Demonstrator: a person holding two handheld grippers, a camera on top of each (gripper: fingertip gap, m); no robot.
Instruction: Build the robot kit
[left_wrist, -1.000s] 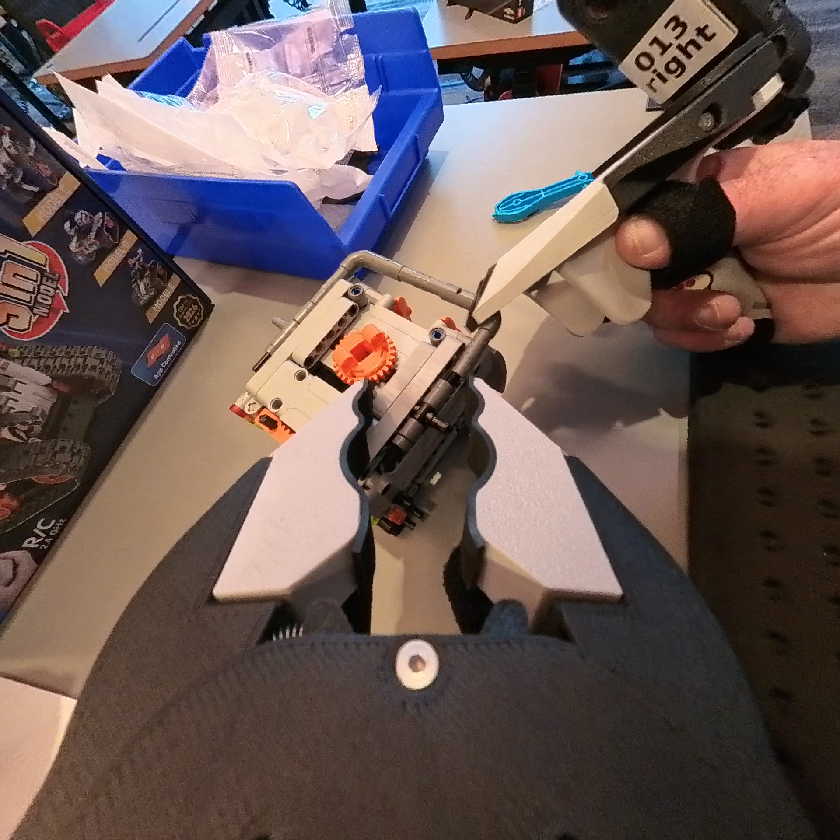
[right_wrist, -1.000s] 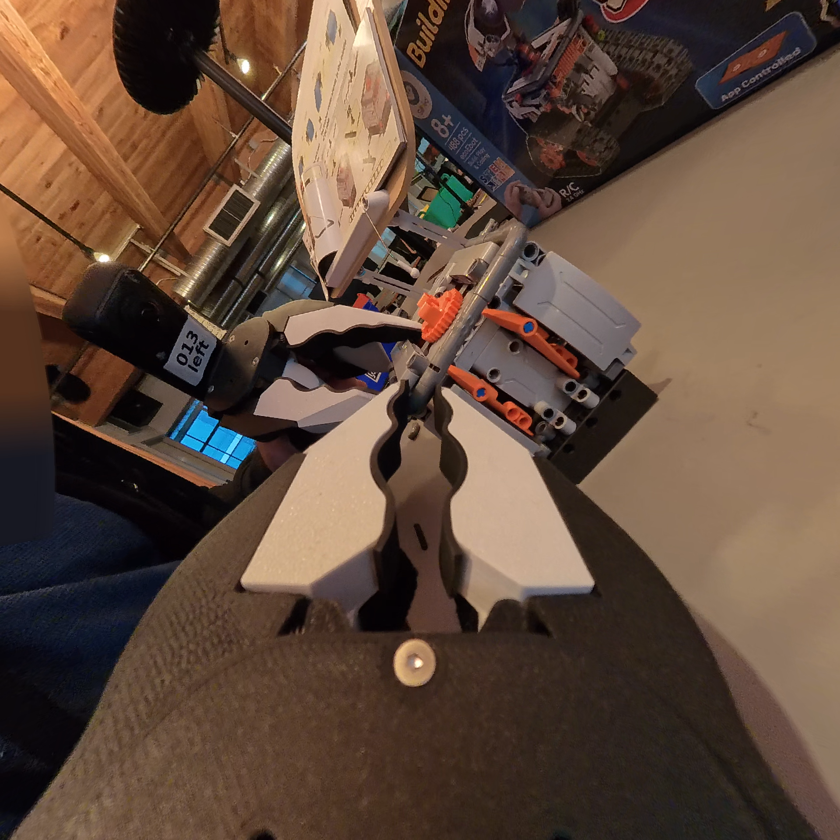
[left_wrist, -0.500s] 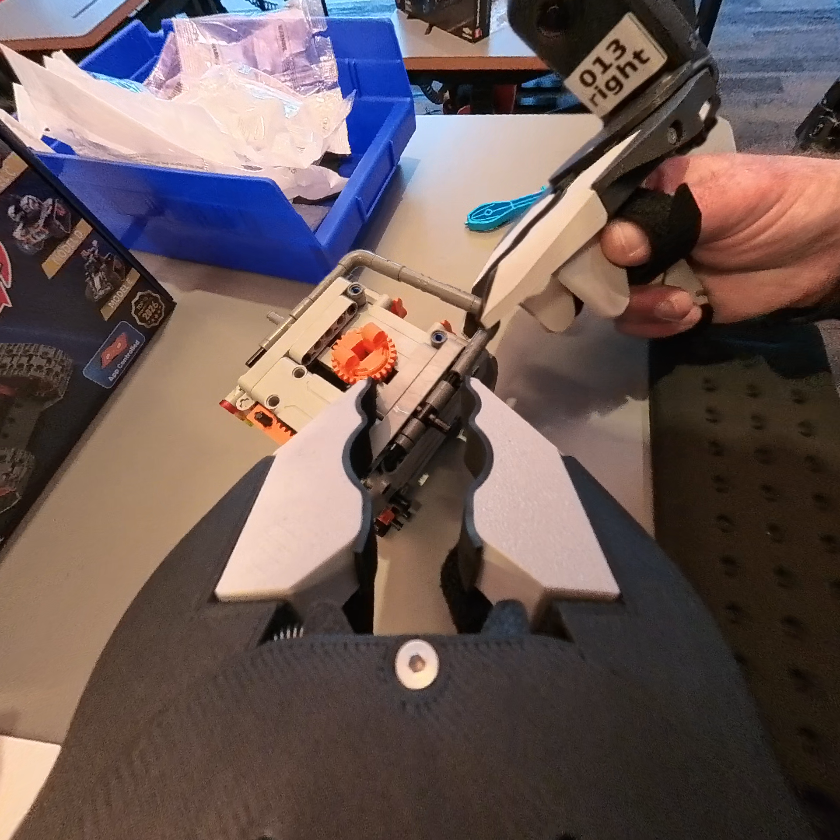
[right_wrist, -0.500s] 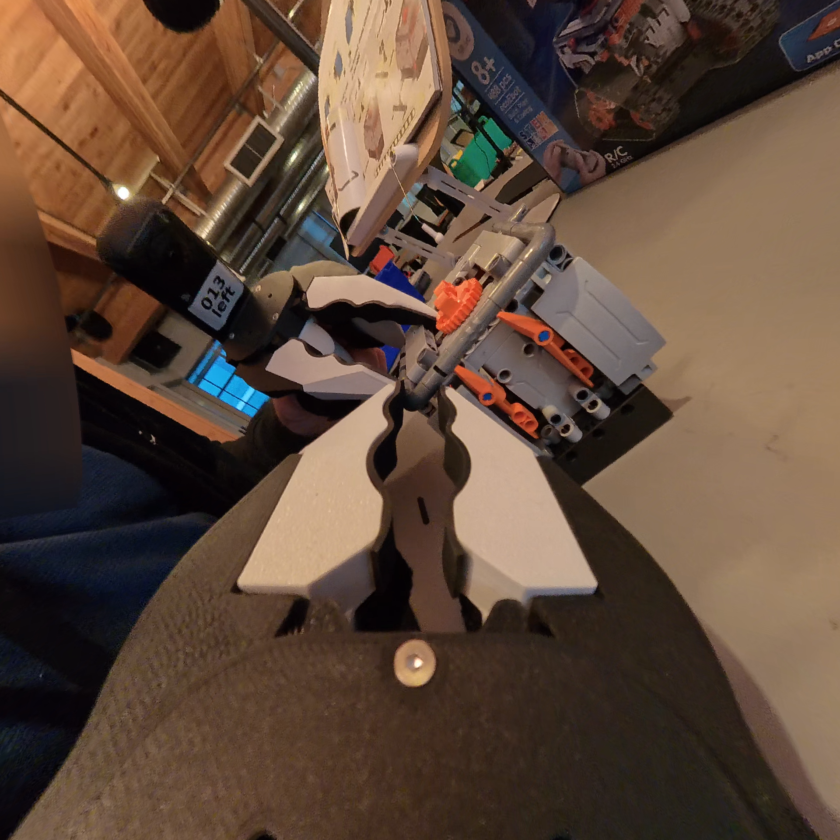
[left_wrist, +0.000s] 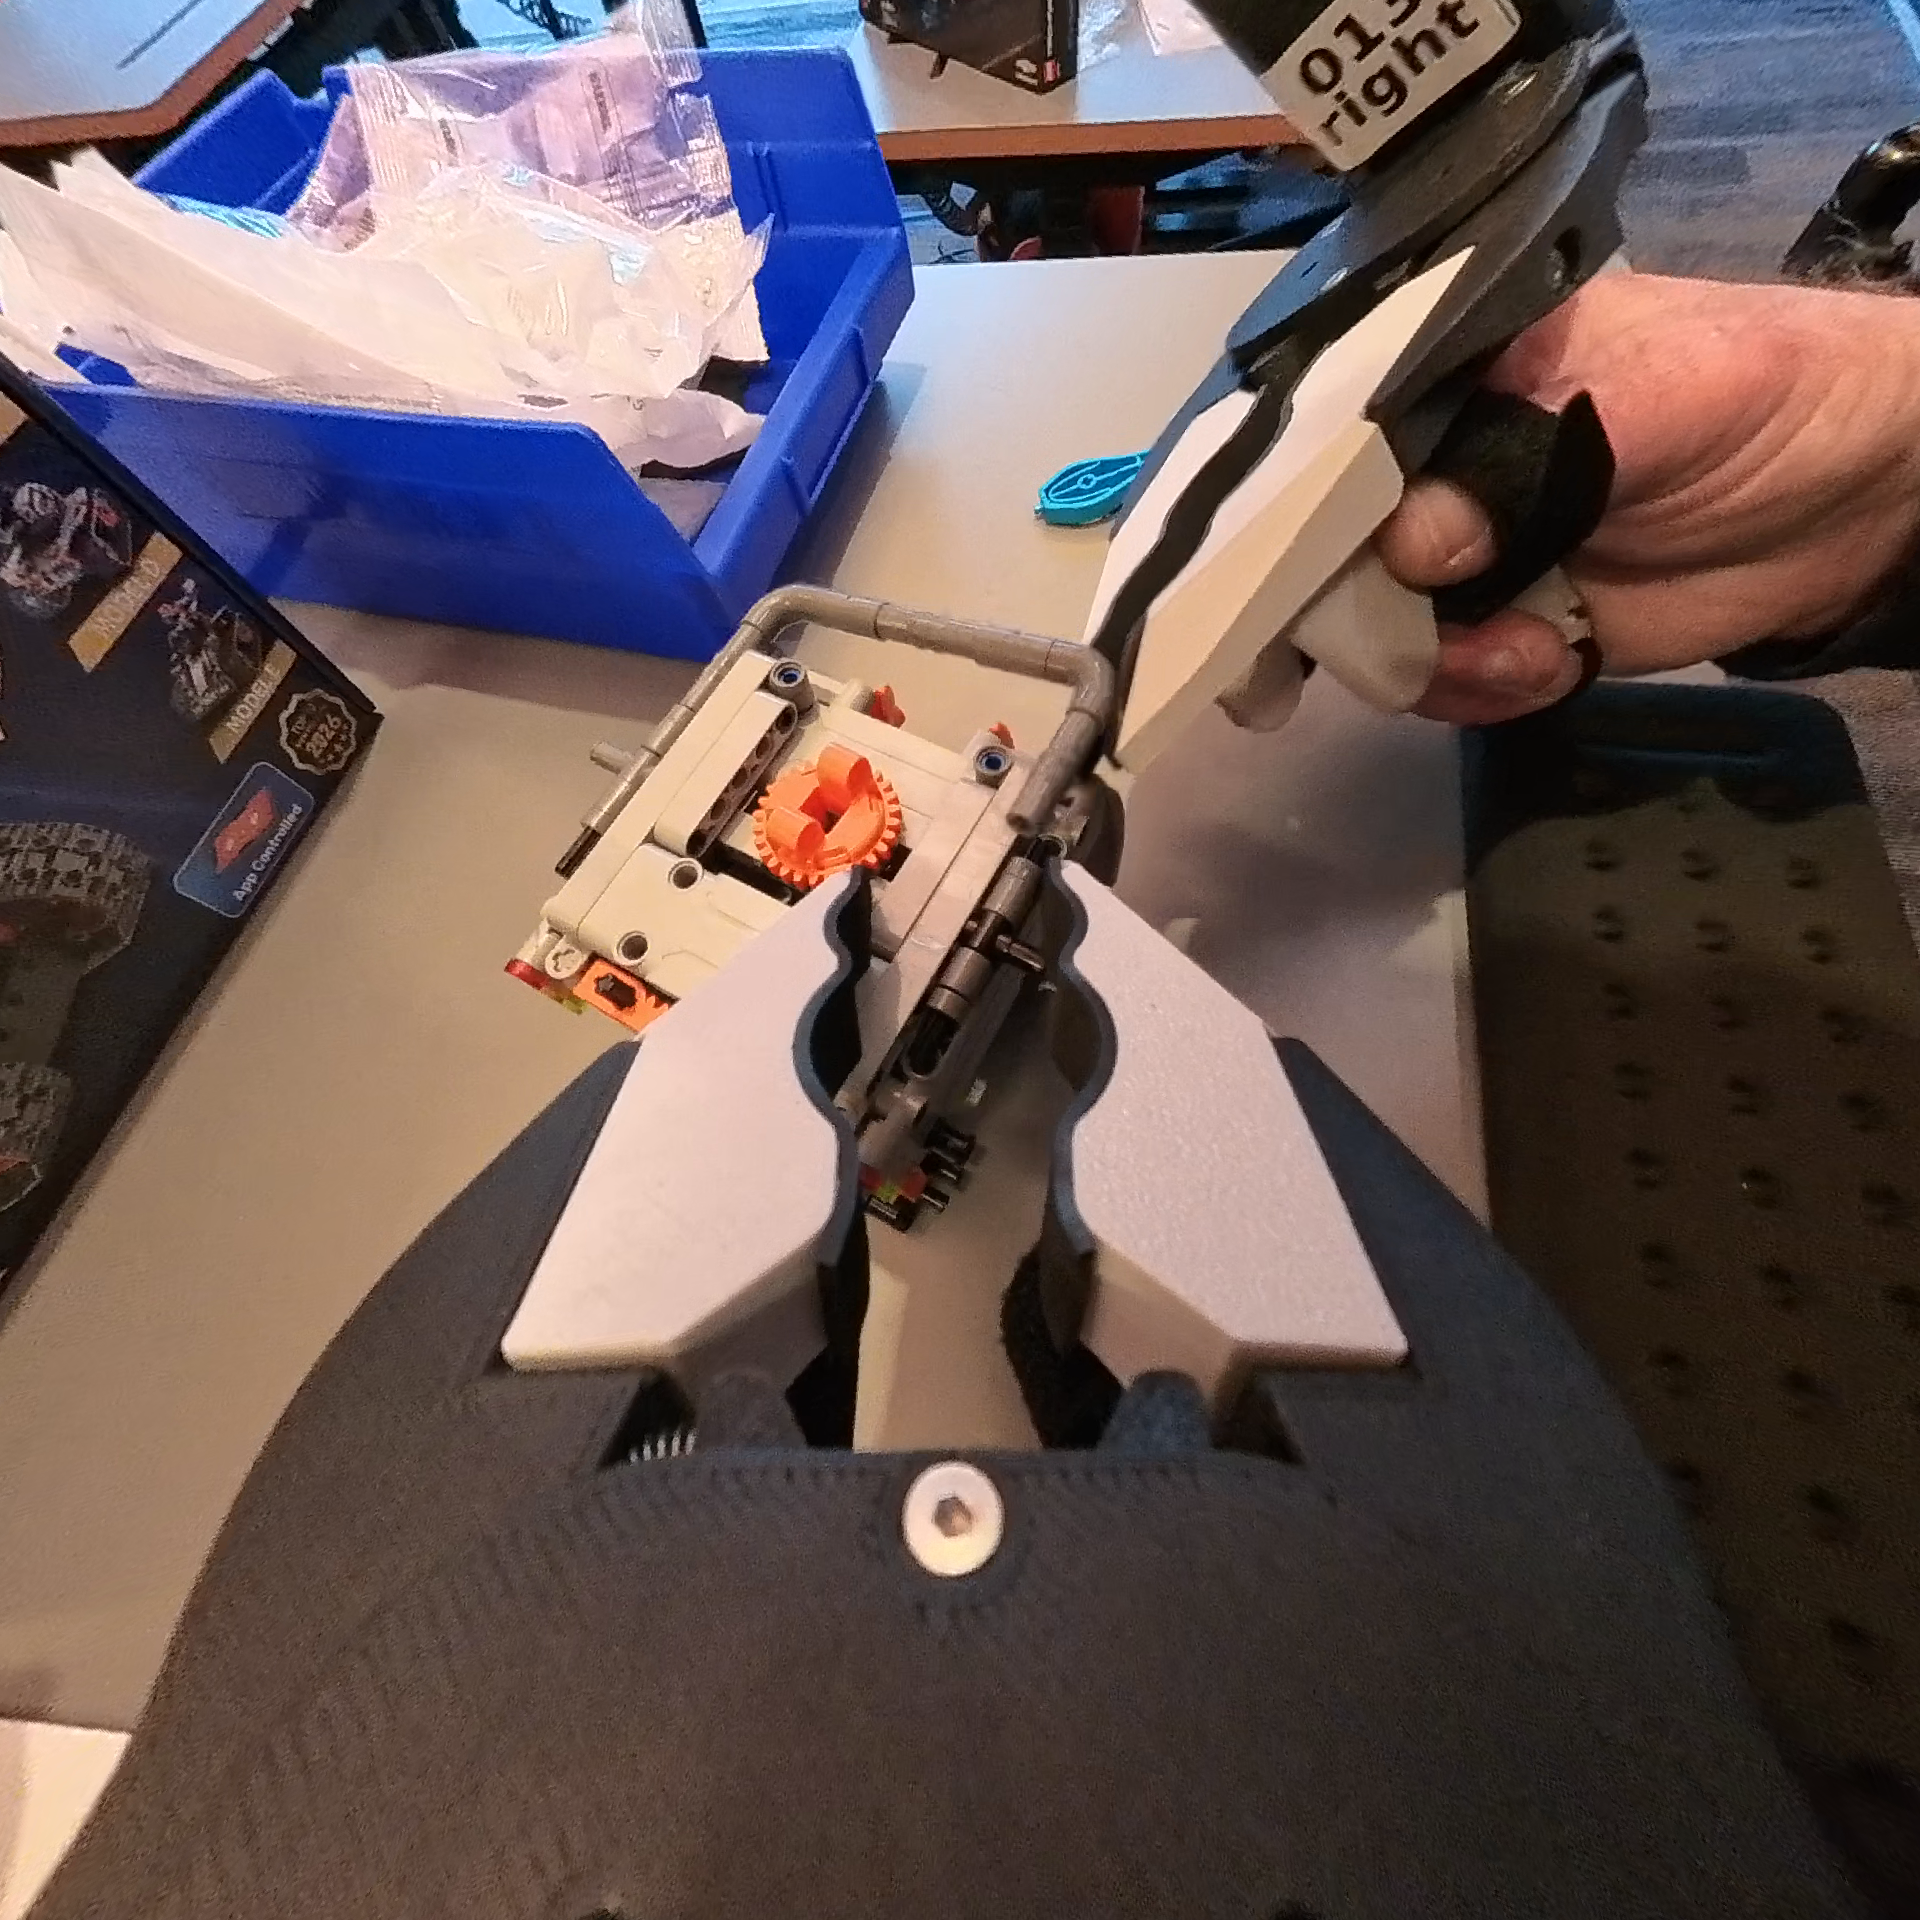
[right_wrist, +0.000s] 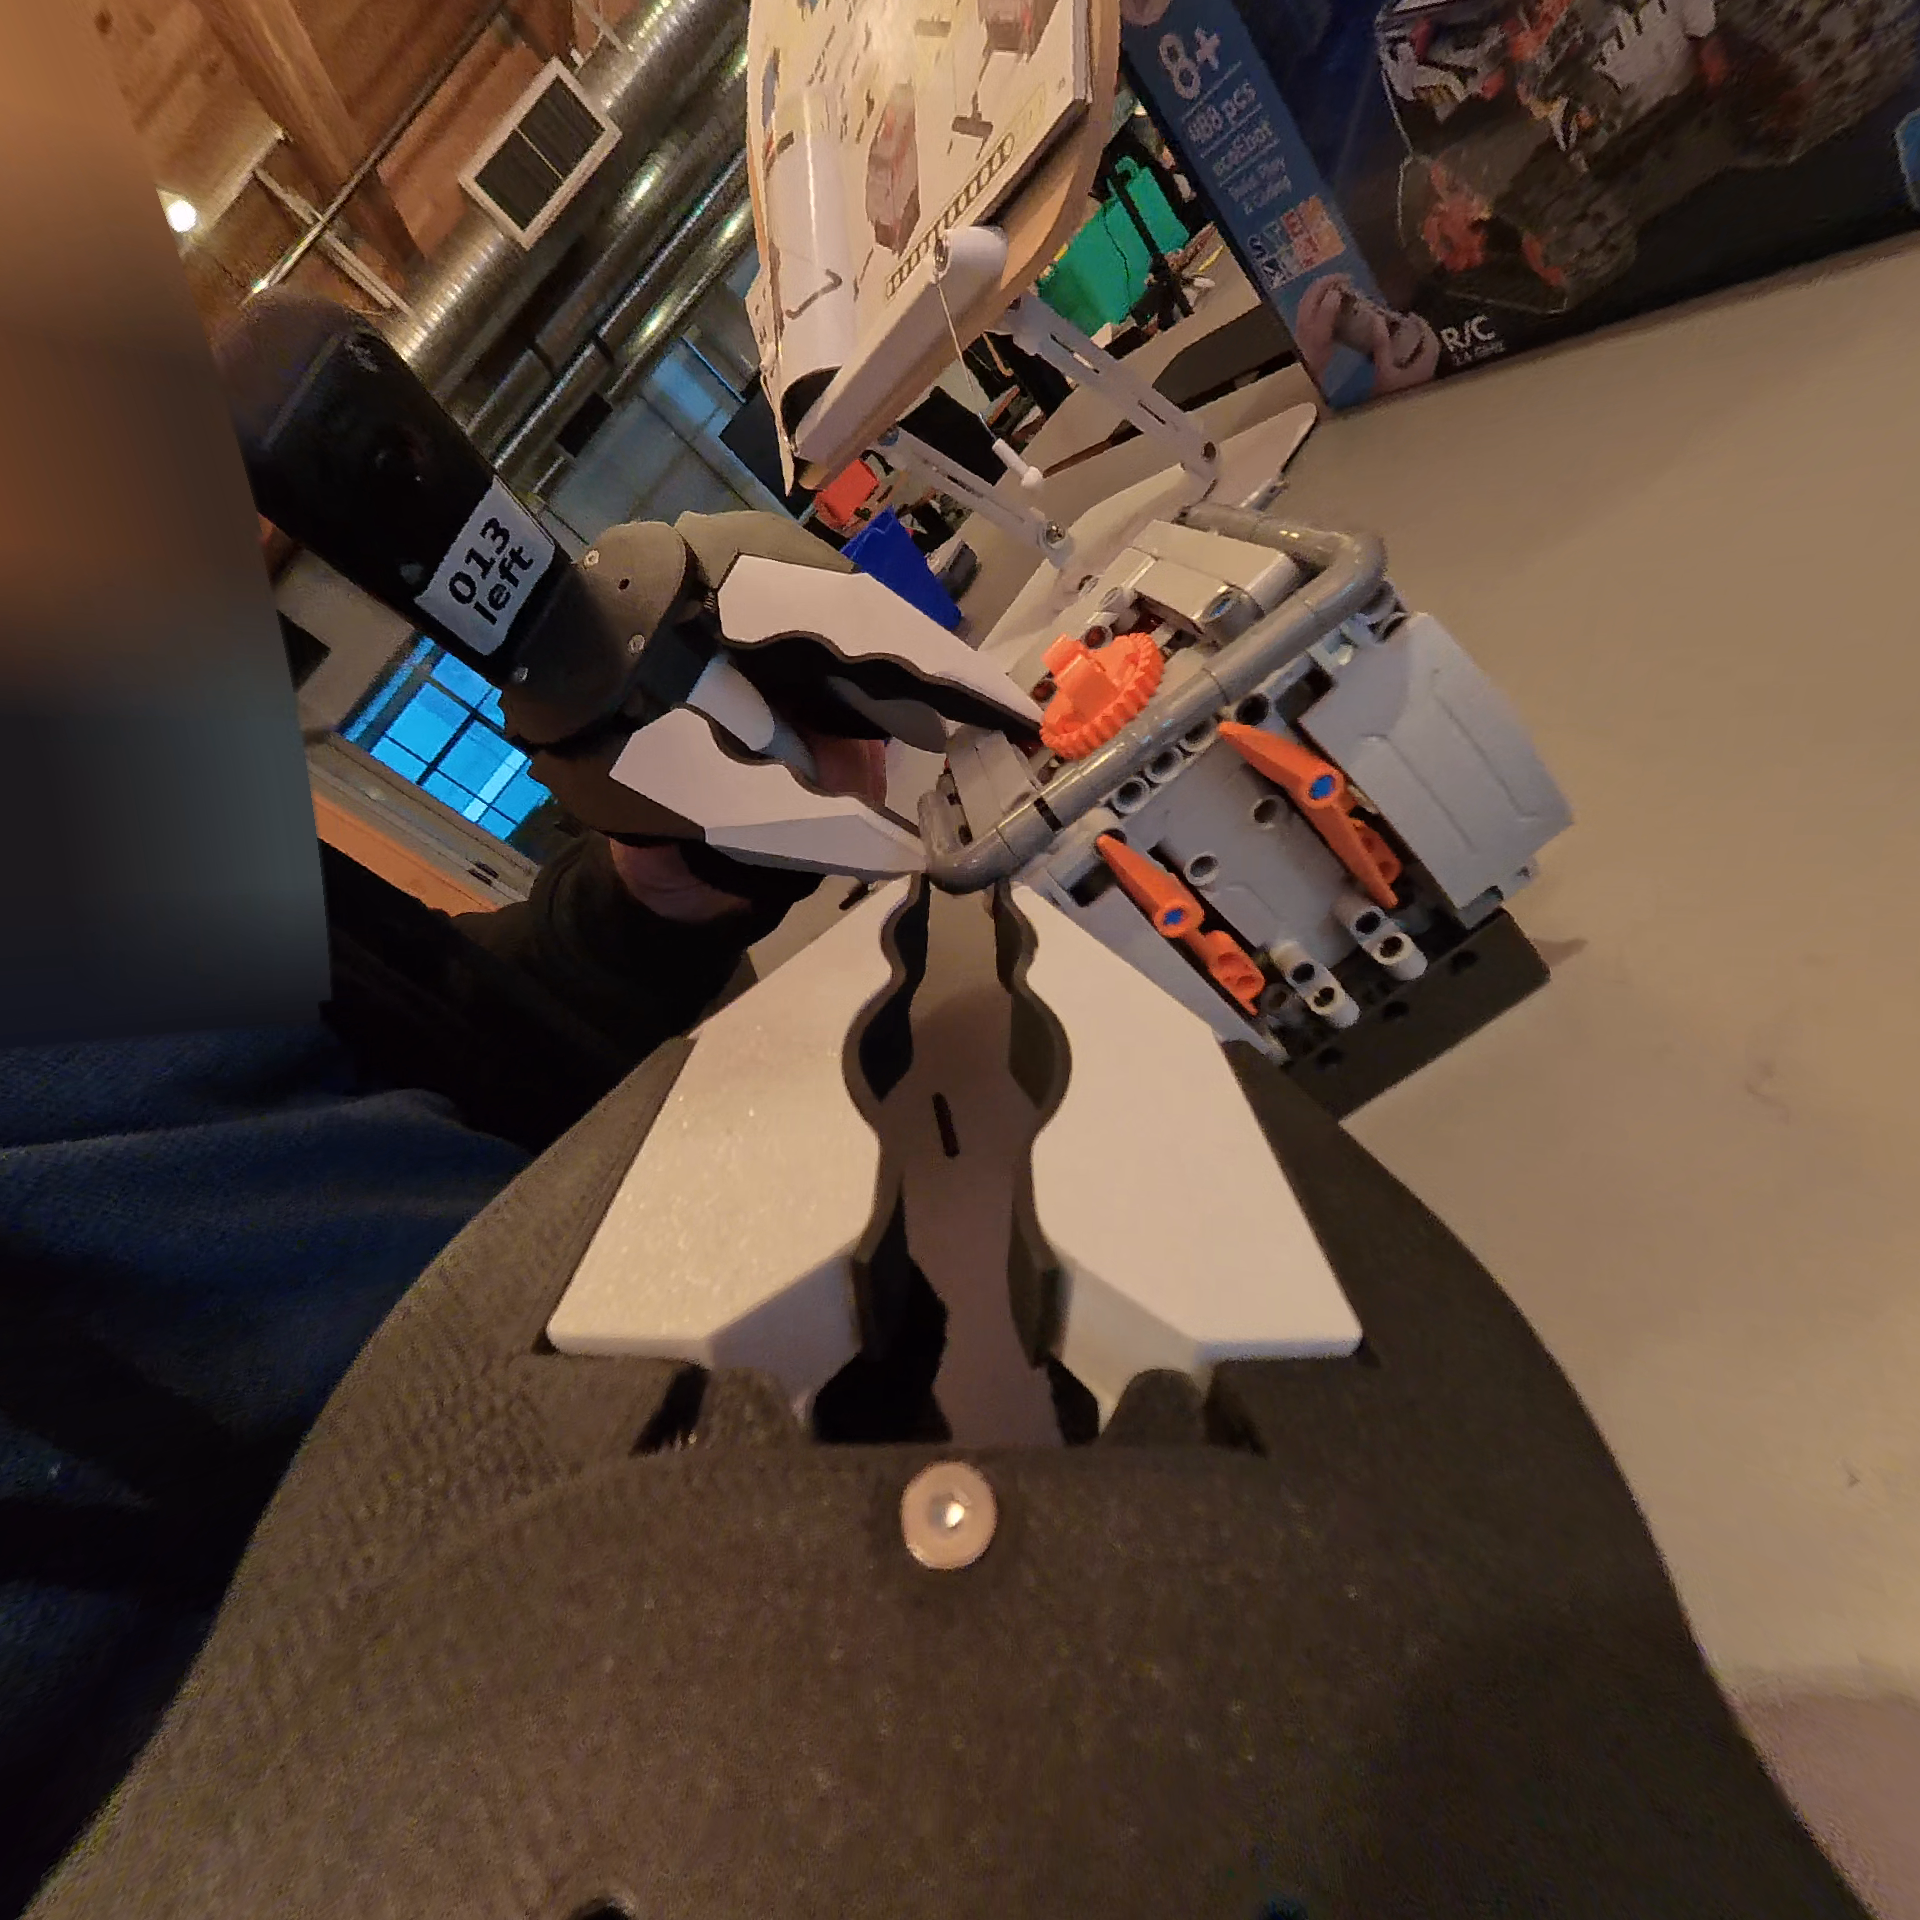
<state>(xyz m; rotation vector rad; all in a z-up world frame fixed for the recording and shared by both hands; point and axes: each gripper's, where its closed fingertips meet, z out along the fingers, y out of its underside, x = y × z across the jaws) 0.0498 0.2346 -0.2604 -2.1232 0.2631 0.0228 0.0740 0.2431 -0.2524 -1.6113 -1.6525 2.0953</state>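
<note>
Dead ahead of my left gripper (left_wrist: 951, 977) — brick model (left_wrist: 821, 831) on table (left_wrist: 312, 1091), clamped by near edge. Right gripper (right_wrist: 956, 883) pinches grey hoop (right_wrist: 1226, 675) corner (right side), hoop running away across model top.

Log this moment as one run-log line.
left gripper: shut on brick model | right gripper: shut on grey tube corner | model on table | blue bin behind

I can make out print on the toy box (left_wrist: 156, 831), the propped booklet (right_wrist: 914, 156), and white labels on the left gripper (left_wrist: 956, 883) and right gripper (right_wrist: 956, 888).
</note>
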